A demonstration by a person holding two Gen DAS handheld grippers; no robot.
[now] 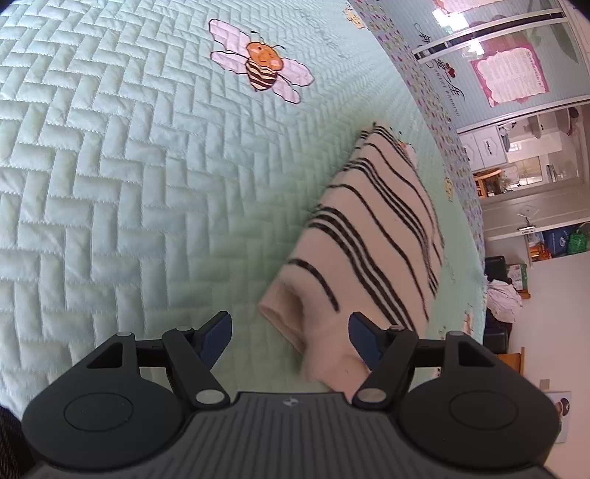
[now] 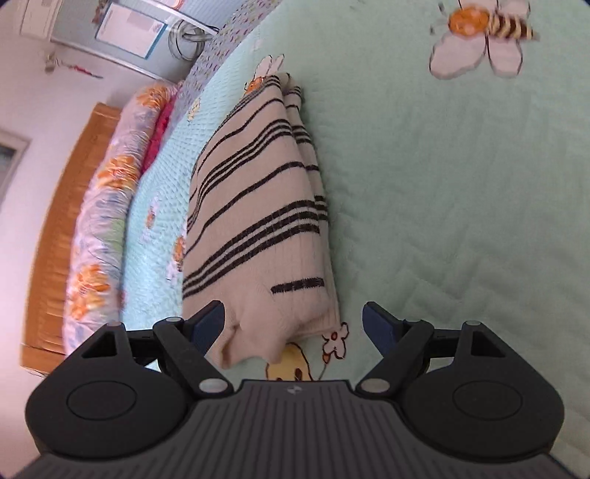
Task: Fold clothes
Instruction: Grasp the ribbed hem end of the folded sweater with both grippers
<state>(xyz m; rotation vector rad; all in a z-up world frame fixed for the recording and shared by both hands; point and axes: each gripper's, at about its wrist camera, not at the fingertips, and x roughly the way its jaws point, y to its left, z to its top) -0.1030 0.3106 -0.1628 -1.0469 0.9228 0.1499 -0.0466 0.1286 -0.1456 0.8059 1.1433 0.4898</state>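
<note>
The striped sweater lies part-folded on the bed. Left tool & right tool are both open, empty, near its end. Next, prob: grab that end, fold it over.

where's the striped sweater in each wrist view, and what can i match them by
Left wrist: the striped sweater runs from the right of centre down to the left gripper, its near corner between the open jaws.
Right wrist: it lies left of centre, its near end at the right gripper.
Shared landmark: the bee embroidered on the green quilt.
</note>
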